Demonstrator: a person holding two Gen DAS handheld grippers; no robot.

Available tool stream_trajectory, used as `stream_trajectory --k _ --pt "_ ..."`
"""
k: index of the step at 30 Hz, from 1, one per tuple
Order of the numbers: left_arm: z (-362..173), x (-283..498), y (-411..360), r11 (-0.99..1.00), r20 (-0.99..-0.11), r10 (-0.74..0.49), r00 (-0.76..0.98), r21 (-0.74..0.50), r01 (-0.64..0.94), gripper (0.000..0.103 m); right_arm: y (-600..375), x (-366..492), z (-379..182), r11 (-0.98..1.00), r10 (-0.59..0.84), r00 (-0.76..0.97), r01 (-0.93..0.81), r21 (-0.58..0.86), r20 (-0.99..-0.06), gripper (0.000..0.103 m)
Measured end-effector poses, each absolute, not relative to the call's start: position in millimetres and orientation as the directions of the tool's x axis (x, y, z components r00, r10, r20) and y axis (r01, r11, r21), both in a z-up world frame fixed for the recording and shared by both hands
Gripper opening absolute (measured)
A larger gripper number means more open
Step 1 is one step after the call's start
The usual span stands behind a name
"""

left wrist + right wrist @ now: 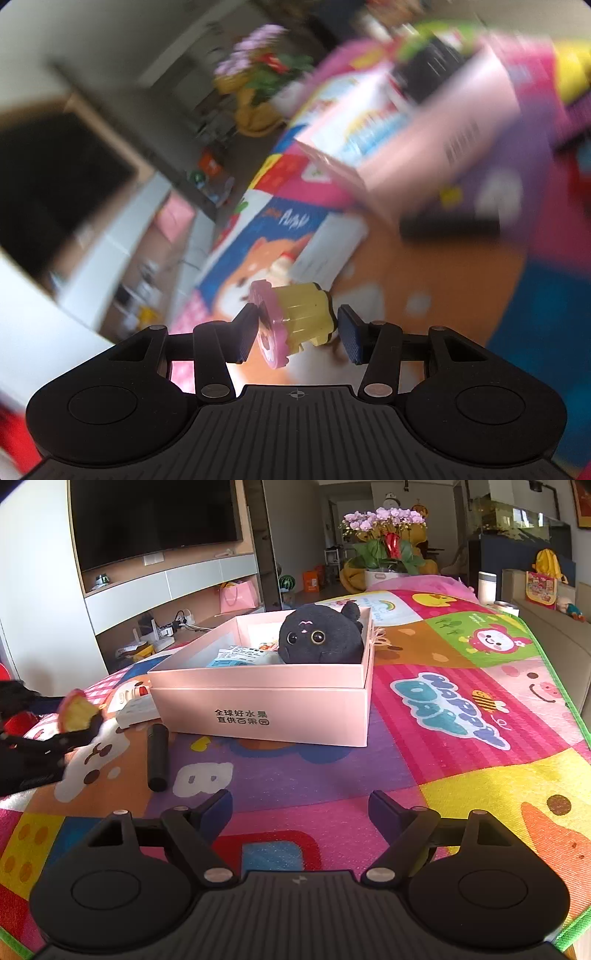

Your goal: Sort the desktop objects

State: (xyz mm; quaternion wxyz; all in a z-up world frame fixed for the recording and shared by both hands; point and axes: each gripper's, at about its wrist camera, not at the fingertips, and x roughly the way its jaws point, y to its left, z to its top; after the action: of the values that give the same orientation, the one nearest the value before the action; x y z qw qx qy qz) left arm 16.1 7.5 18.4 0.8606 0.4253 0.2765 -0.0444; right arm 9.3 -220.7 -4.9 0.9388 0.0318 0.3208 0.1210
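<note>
My left gripper (297, 330) is shut on a yellow toy cupcake with a pink top (295, 321), held above the play mat; it also shows at the left edge of the right wrist view (75, 714). The pink box (280, 705) stands on the mat and holds a black plush cat (321, 635) and some small packets (236, 655). The box is blurred in the left wrist view (424, 147). My right gripper (301, 810) is open and empty, low over the mat in front of the box.
A black cylinder (157, 757) lies on the colourful mat (461, 716) left of the box. A white packet (135, 707) lies by the box's left corner. A flower pot (384, 554) stands beyond the mat's far edge; a TV cabinet is at the left.
</note>
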Motion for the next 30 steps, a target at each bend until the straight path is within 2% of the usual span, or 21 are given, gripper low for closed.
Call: stream_trajectory --k 2,4,5,6,7,10,11,13,15,16,18,20,21,24,25,26,28,30 --pt "9.3 12.0 2.3 0.583 -0.545 0.144 0.826 0.721 0.374 0.052 -220.5 9.2 -4.9 0.969 0.246 0.766 -0.205 0.136 -0.594 0.081" --pt "2.2 8.3 -6.1 0.568 -0.562 0.103 0.821 0.711 0.415 0.060 -220.6 8.9 -4.8 0.970 0.243 0.766 -0.202 0.136 -0.595 0.081" --pt "1.5 7.1 -10.0 0.570 -0.564 0.078 0.822 0.702 0.427 0.060 -220.5 9.0 -5.0 0.970 0.242 0.765 -0.201 0.135 -0.596 0.081" --pt "4.0 7.4 -12.3 0.591 -0.576 0.046 0.816 0.674 0.442 0.062 -220.5 9.1 -5.0 0.971 0.240 0.765 -0.199 0.134 -0.598 0.082" --pt "9.3 8.9 -13.0 0.631 -0.596 0.004 0.803 0.624 0.460 0.070 -220.3 9.2 -5.0 0.971 0.238 0.765 -0.198 0.133 -0.599 0.082" --pt "21.9 12.6 -10.1 0.732 -0.632 -0.098 0.768 0.478 0.486 0.075 -219.6 10.4 -5.1 0.972 0.233 0.762 -0.195 0.129 -0.604 0.083" --pt "24.4 12.0 -7.9 0.755 -0.629 -0.110 0.770 0.451 0.477 0.075 -219.2 11.1 -5.3 0.973 0.230 0.759 -0.194 0.126 -0.609 0.083" --pt "30.7 8.9 1.7 0.814 -0.604 -0.118 0.788 0.396 0.425 0.087 -215.2 11.4 -4.7 0.976 0.216 0.757 -0.195 0.102 -0.617 0.083" --pt "39.0 5.9 18.8 0.893 -0.575 -0.113 0.810 0.299 0.337 0.097 -206.2 10.2 -1.8 0.968 0.239 0.748 -0.237 0.086 -0.620 0.083" --pt "41.9 5.1 30.1 0.934 -0.565 -0.103 0.818 0.228 0.275 0.097 -199.7 10.0 0.0 0.959 0.264 0.738 -0.270 0.087 -0.621 0.082" --pt "43.6 4.3 50.5 0.982 -0.569 -0.088 0.818 0.087 0.166 0.098 -181.6 10.6 4.7 0.936 0.316 0.717 -0.342 0.082 -0.621 0.072" --pt "39.7 5.7 67.4 0.996 -0.578 -0.084 0.812 -0.021 0.088 0.098 -158.6 16.2 8.1 0.912 0.350 0.693 -0.405 0.061 -0.630 0.055" --pt "36.9 5.2 72.7 0.996 -0.582 -0.084 0.809 -0.054 0.064 0.098 -146.9 20.4 8.9 0.899 0.365 0.682 -0.435 0.050 -0.633 0.053" --pt "31.8 0.9 78.8 0.994 -0.586 -0.097 0.804 -0.099 0.049 0.098 -118.1 33.1 9.1 0.873 0.379 0.677 -0.487 0.003 -0.631 0.048" --pt "30.9 -0.6 79.0 0.993 -0.584 -0.107 0.805 -0.107 0.054 0.098 -111.2 38.1 8.2 0.866 0.380 0.667 -0.500 -0.007 -0.641 0.042" --pt "29.9 -1.0 79.0 0.992 -0.581 -0.115 0.806 -0.115 0.059 0.098 -106.5 42.9 7.1 0.858 0.384 0.649 -0.514 -0.006 -0.656 0.030" --pt "28.8 -4.7 79.4 0.989 -0.570 -0.126 0.812 -0.131 0.062 0.098 -104.5 47.9 5.8 0.847 0.394 0.616 -0.532 0.008 -0.682 0.018" --pt "26.2 -6.3 80.8 0.986 -0.559 -0.137 0.818 -0.154 0.059 0.098 -111.4 45.4 9.7 0.835 0.395 0.597 -0.550 0.002 -0.698 0.017"
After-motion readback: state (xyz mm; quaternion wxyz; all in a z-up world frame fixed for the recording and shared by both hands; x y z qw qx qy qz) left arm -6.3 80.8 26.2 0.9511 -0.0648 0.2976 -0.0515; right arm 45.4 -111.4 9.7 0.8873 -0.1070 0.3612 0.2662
